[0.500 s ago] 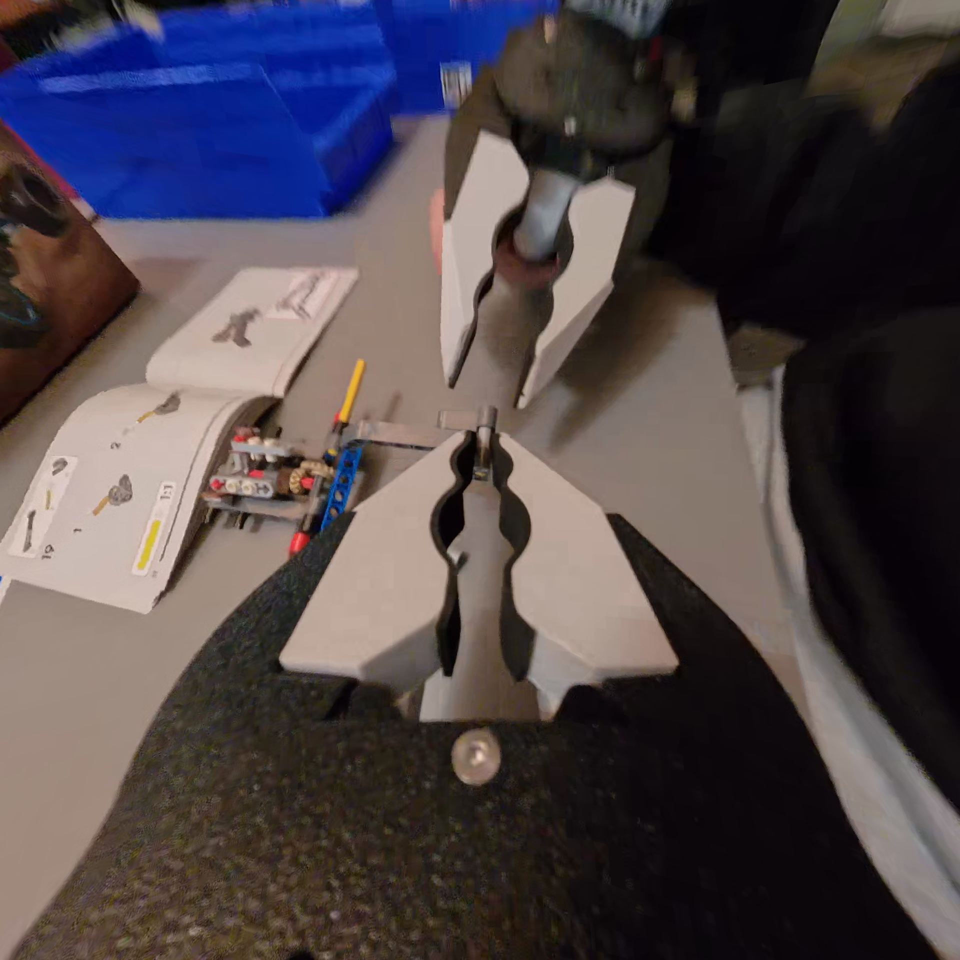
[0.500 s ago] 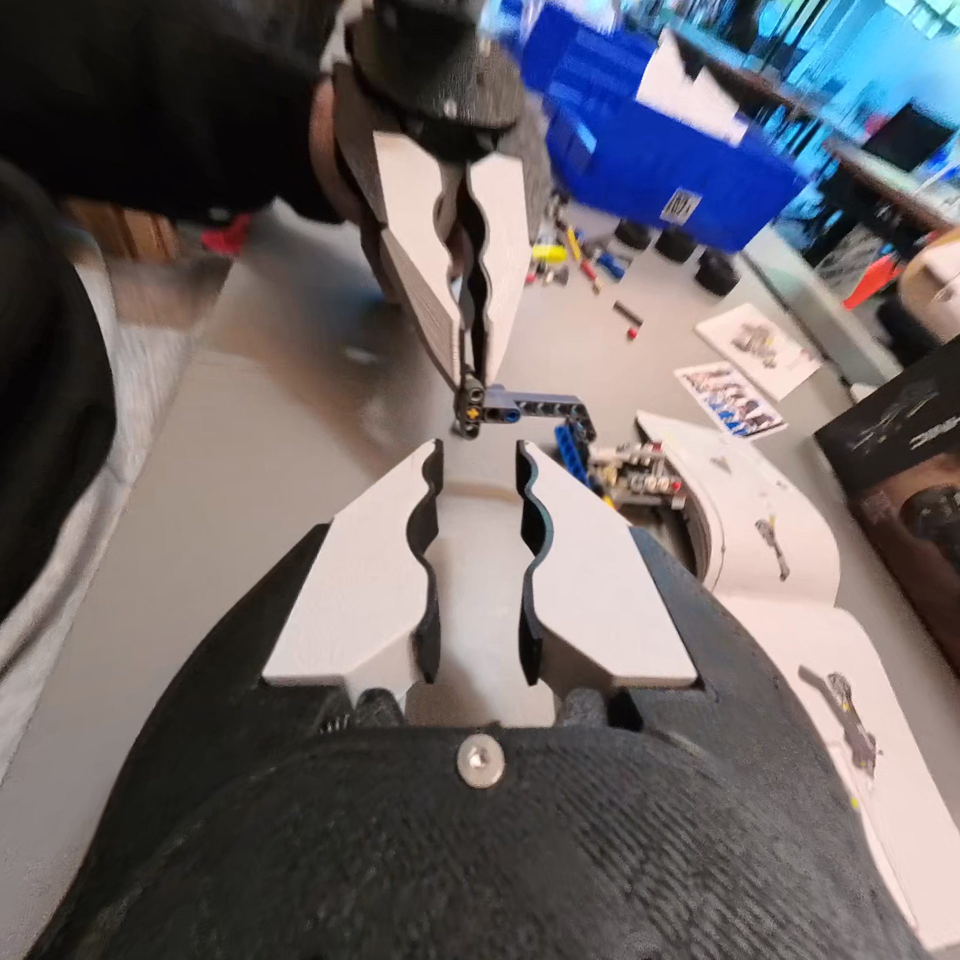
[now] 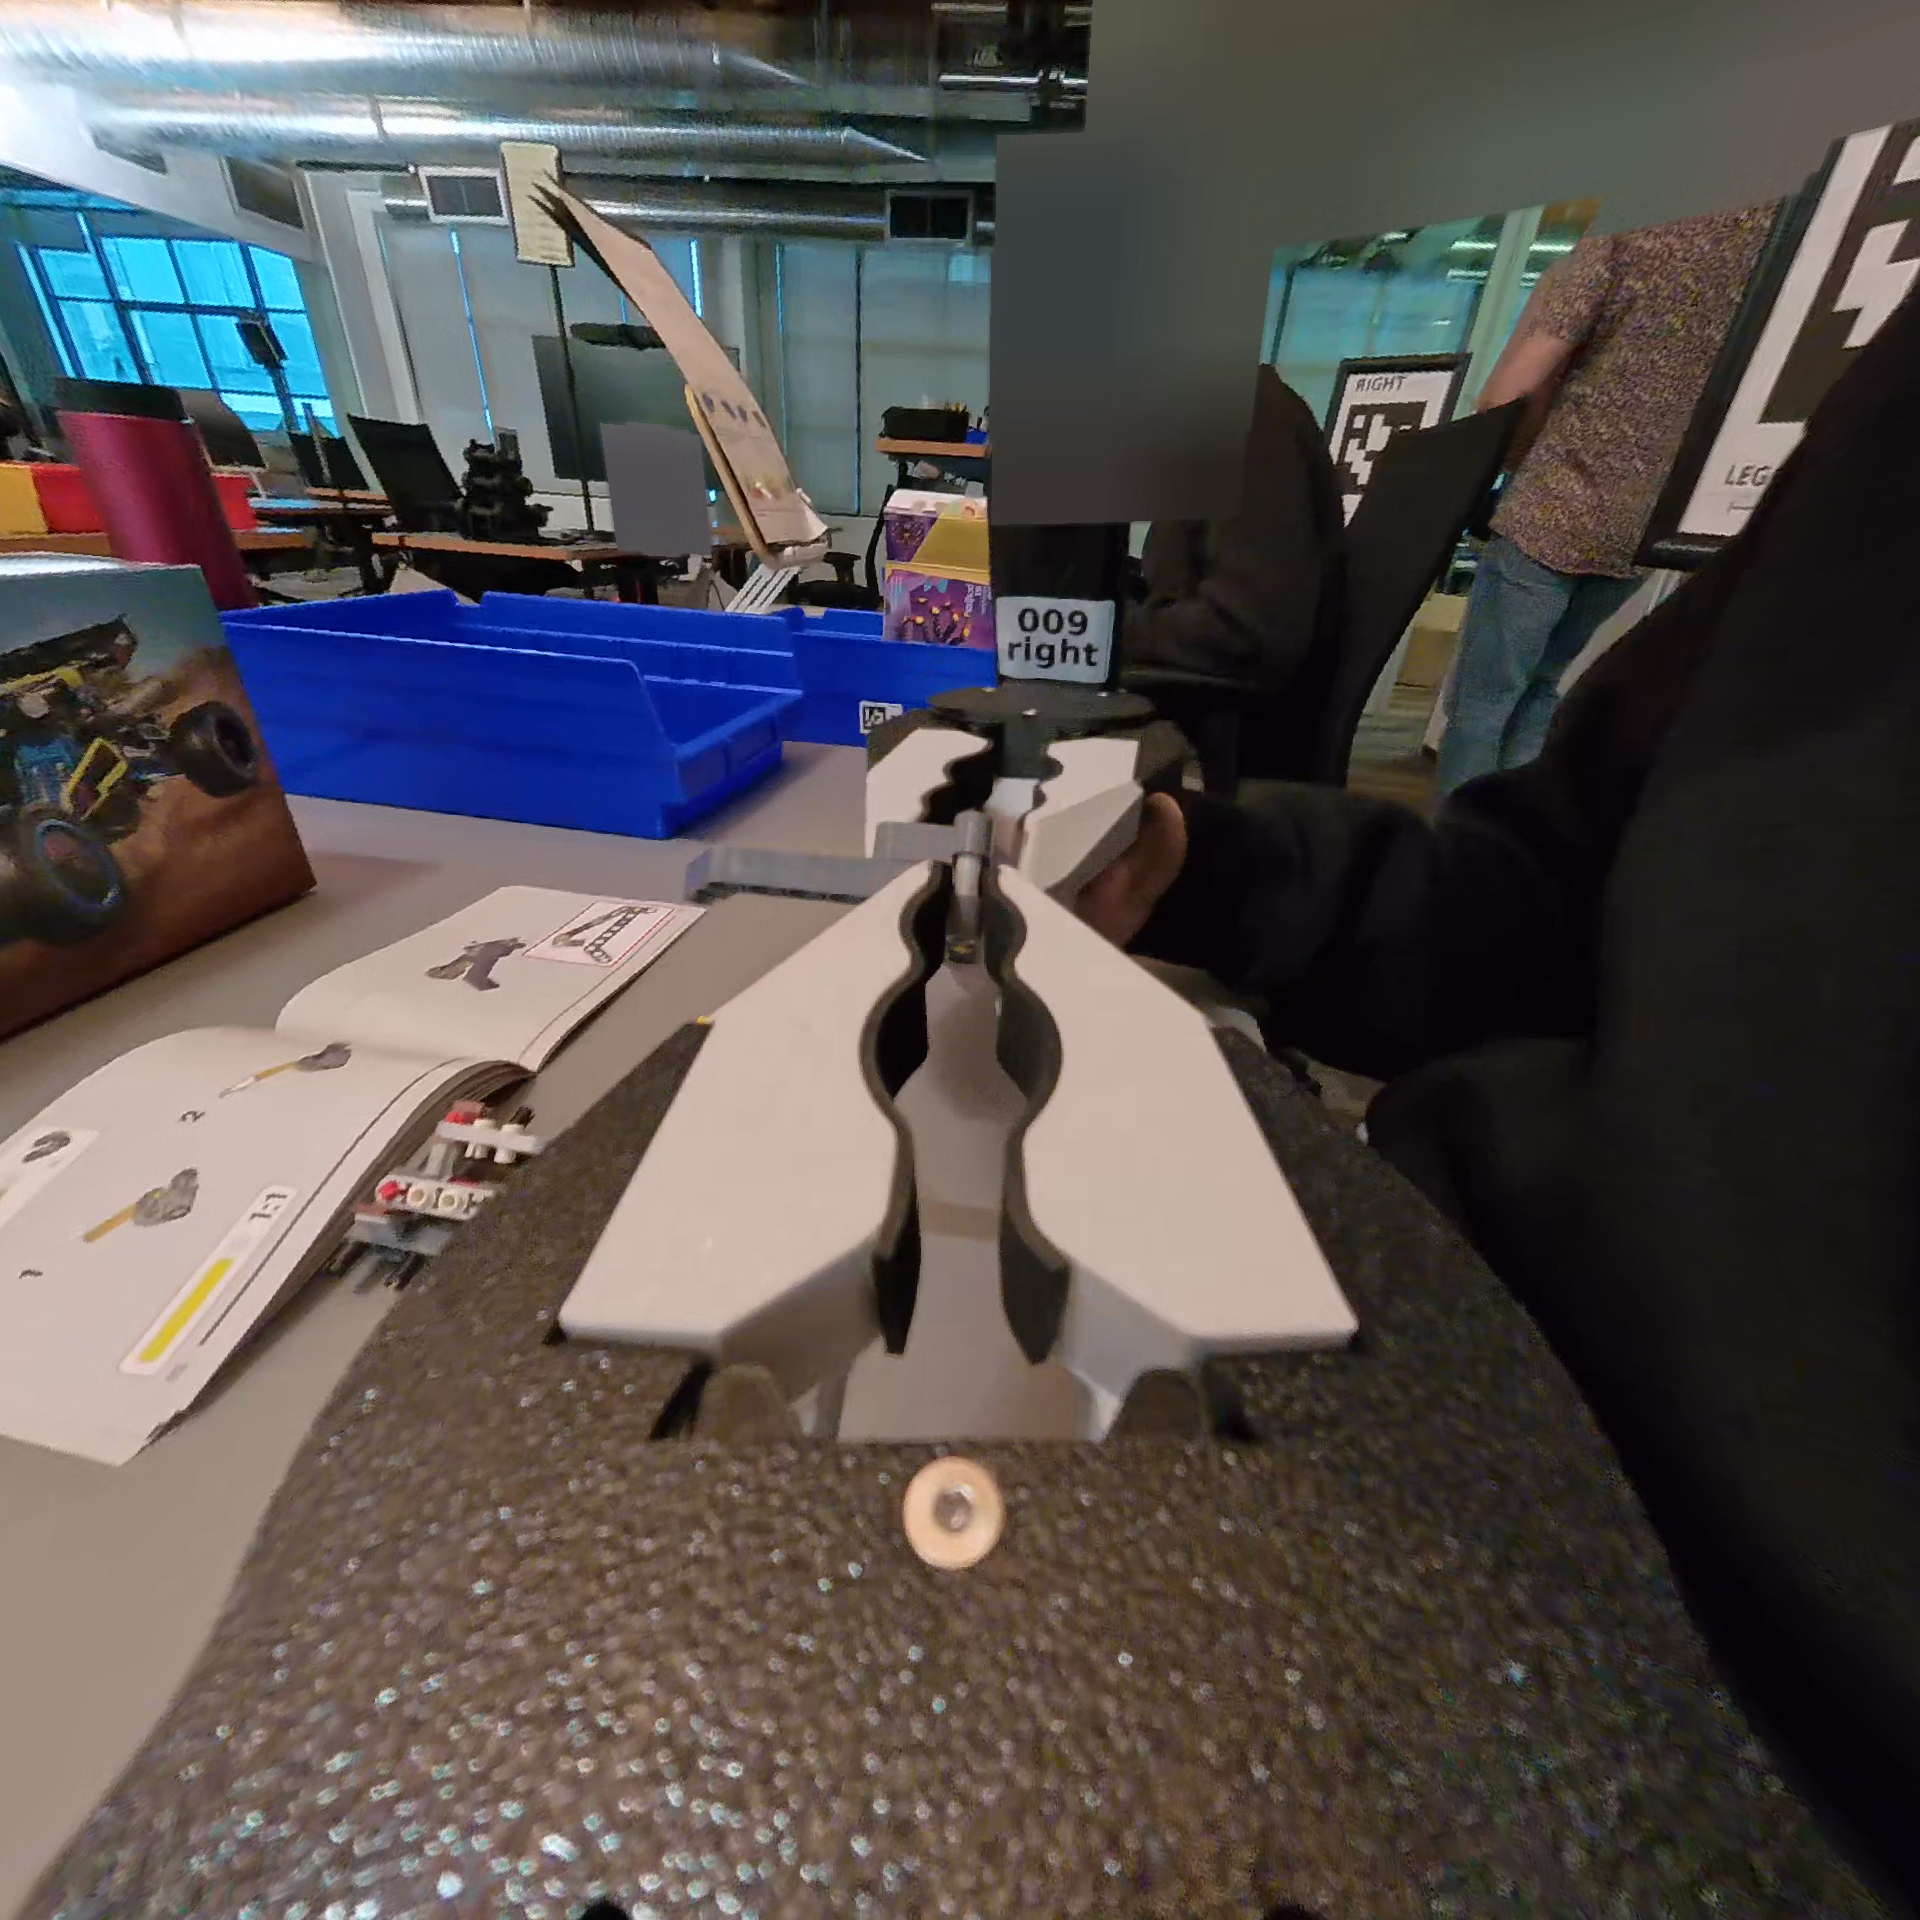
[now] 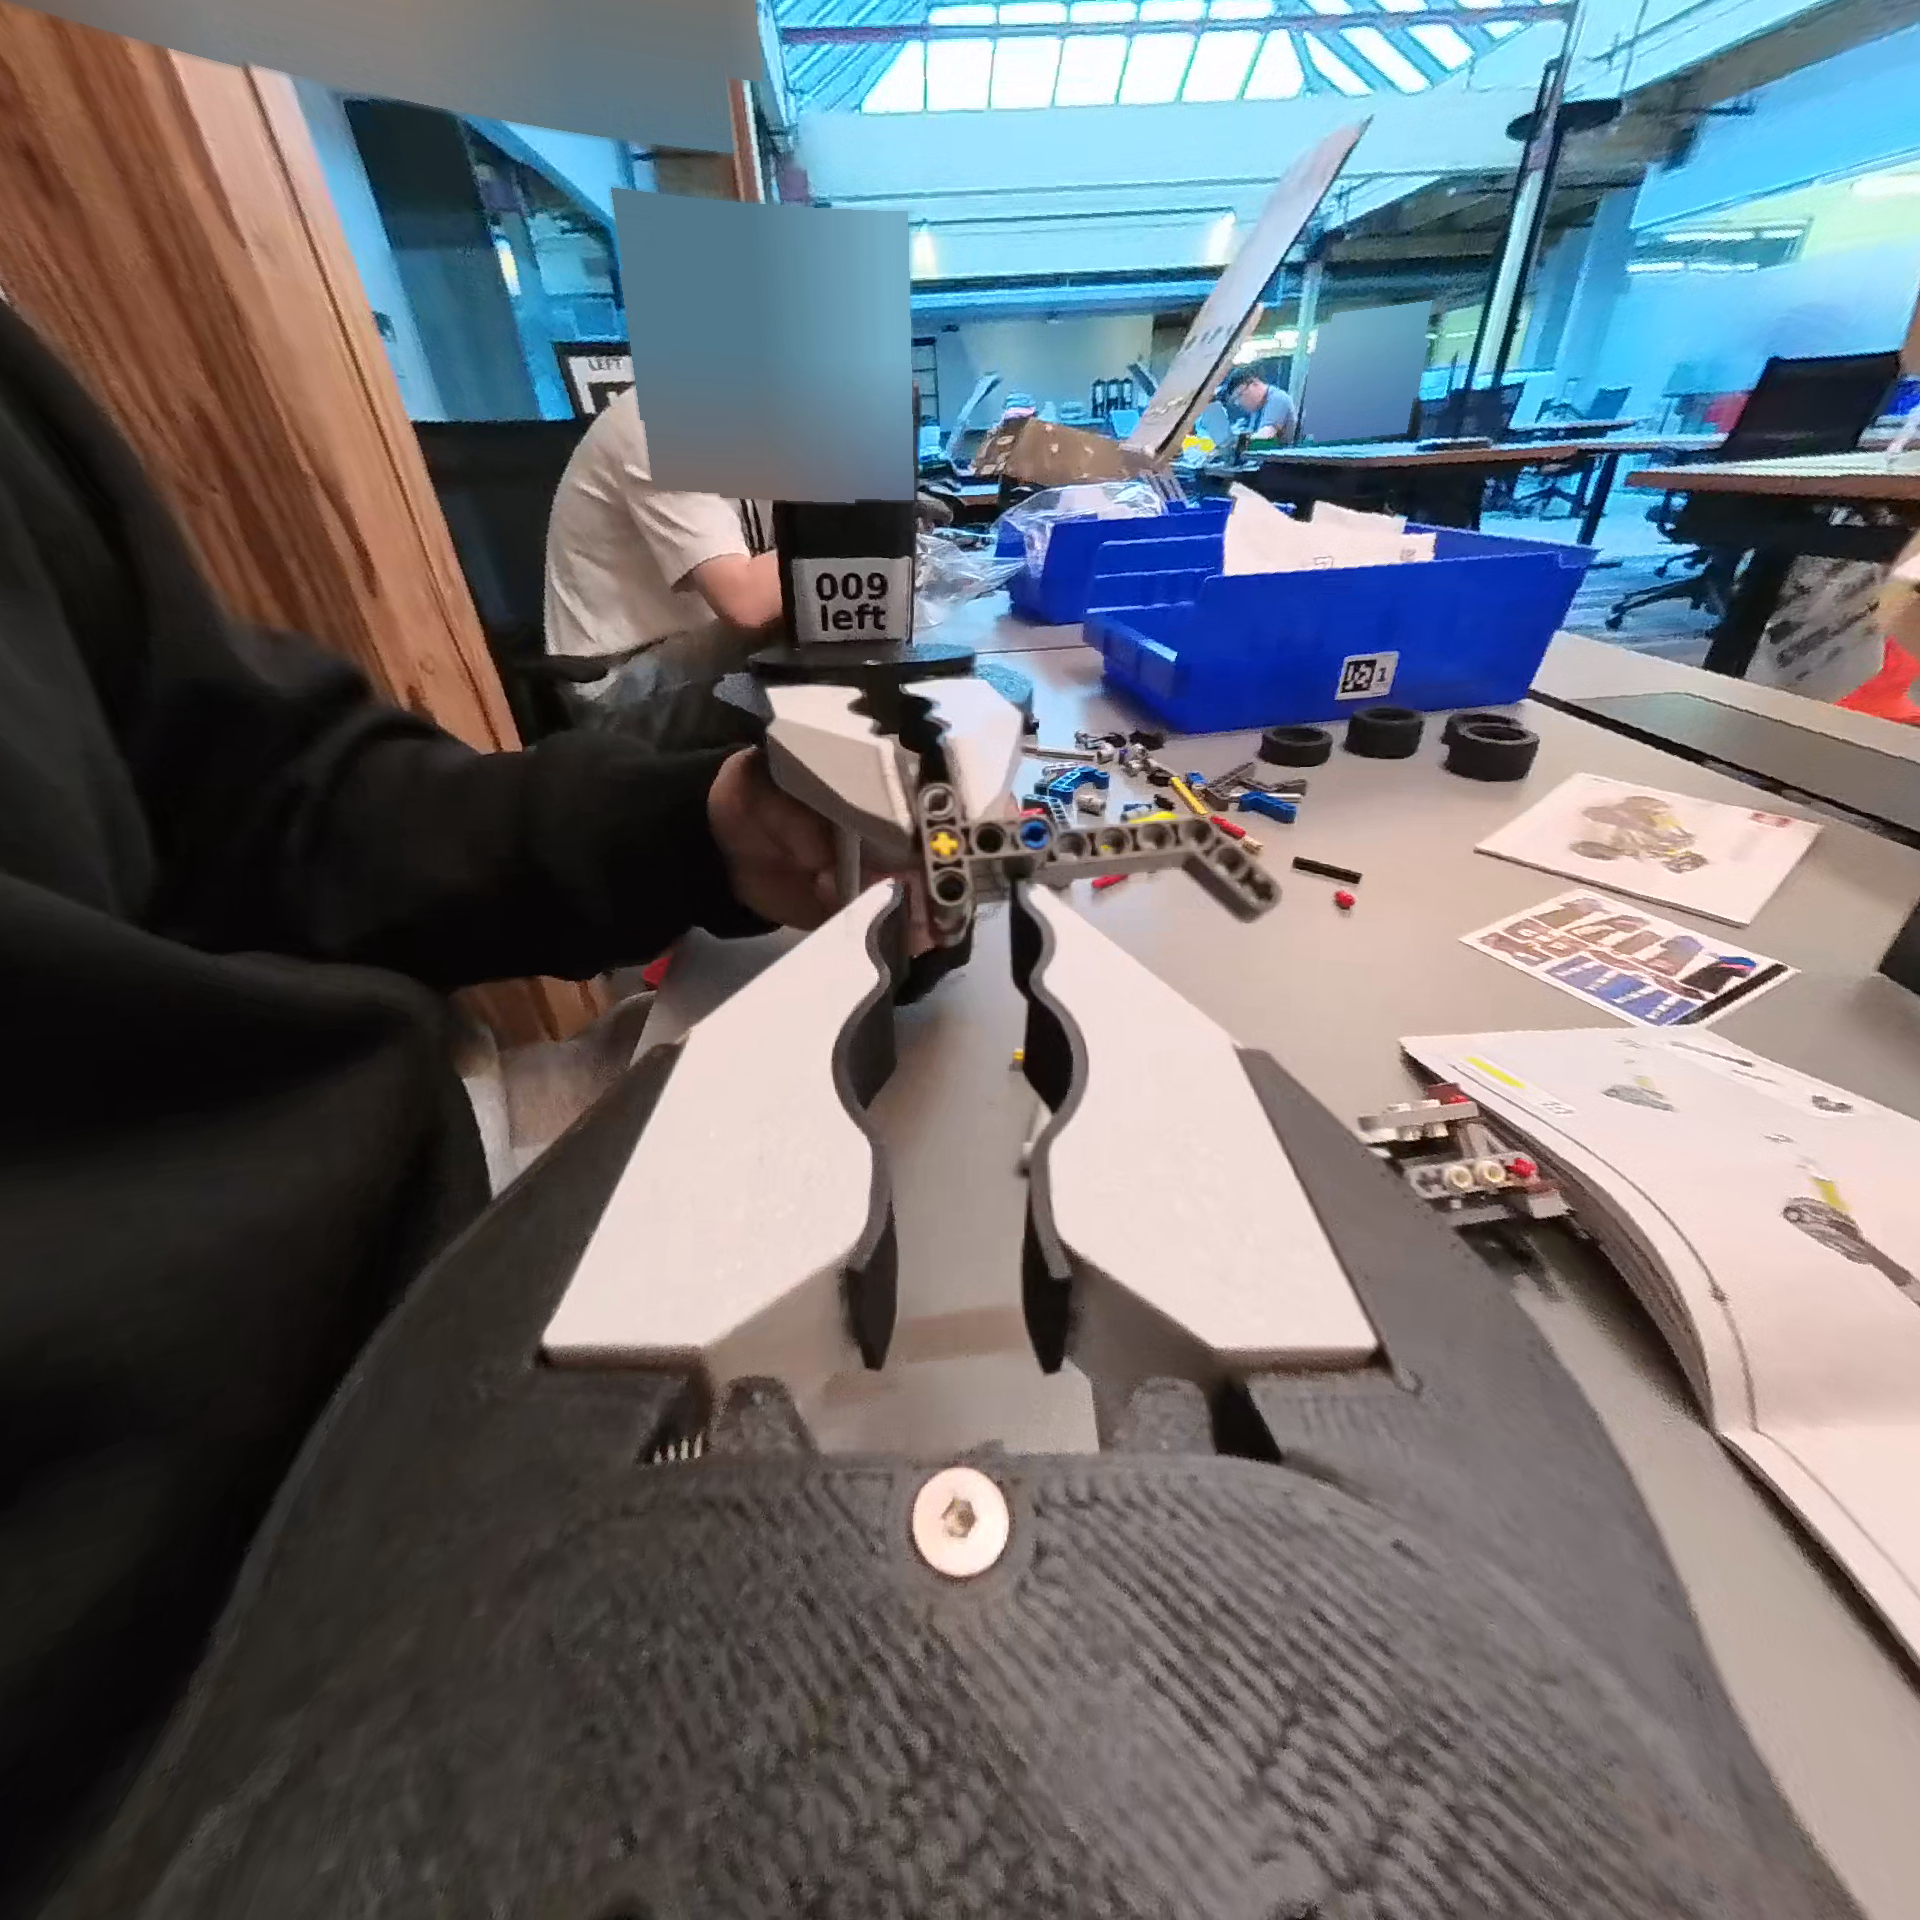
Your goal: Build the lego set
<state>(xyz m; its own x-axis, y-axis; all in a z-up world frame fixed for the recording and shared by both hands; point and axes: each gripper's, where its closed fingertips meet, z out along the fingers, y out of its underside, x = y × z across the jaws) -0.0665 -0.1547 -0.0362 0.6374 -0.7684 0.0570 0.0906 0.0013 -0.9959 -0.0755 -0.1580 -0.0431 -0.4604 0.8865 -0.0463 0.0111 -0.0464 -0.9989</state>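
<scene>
My left gripper (image 3: 966,888) is shut on the short end of a grey angled Technic beam (image 4: 1101,844) and holds it level above the table. The beam carries a yellow axle end and a blue pin. In the left wrist view the beam (image 3: 790,868) runs left, seen edge-on. My right gripper (image 4: 956,906) faces the left one (image 4: 928,792). It is open, its tips on either side of the beam's lower end. It also shows in the left wrist view (image 3: 987,821). A small partial build (image 4: 1455,1153) lies beside the open instruction booklet (image 4: 1714,1195).
Loose parts (image 4: 1164,790) and three black tyres (image 4: 1382,732) lie before blue bins (image 4: 1330,634). A sticker sheet (image 4: 1621,956) and a leaflet (image 4: 1642,847) lie on the grey table (image 4: 1351,1018). The set's box (image 3: 114,779) stands at the left. People are behind.
Both grippers have tilted up from looking down at the table to level. The beam has risen with the left gripper, and the right gripper's tips have come up around its end.
</scene>
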